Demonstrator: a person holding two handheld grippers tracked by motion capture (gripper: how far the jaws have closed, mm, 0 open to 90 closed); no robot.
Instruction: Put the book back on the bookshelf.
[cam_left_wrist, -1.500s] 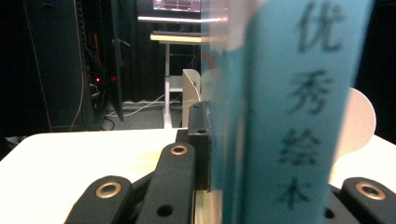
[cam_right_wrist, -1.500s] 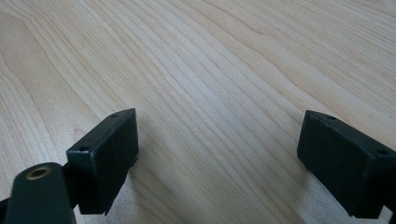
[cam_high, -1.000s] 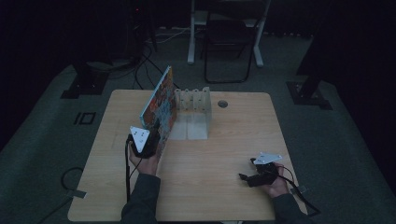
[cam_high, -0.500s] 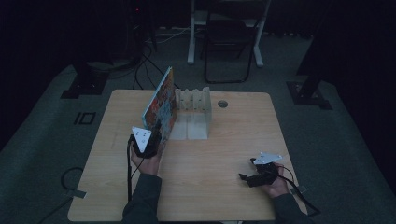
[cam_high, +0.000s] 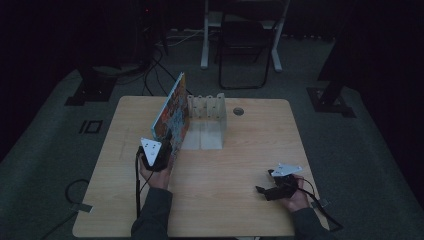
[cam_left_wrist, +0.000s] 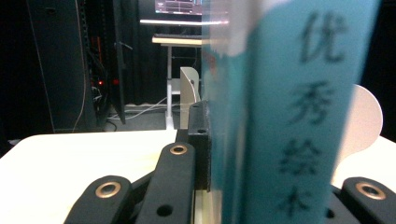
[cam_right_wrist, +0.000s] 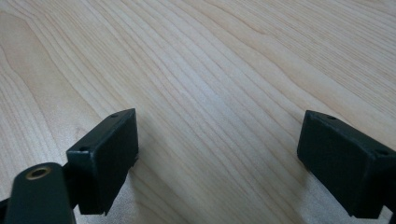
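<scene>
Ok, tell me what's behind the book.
Behind the book held by the left claw stands a white rack, its left part covered by the book.

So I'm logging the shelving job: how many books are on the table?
1. A single picture book stands on edge, tilted, beside the white divider rack, clamped in the left gripper. The rack's slots look empty, though the book may hide something behind it.

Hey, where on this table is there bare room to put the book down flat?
The left strip of the table, between its edge and the book, looks bare, as does the wide middle between the left gripper and right gripper. The far right side past the hole looks bare too. It is crowded around the white rack.
</scene>
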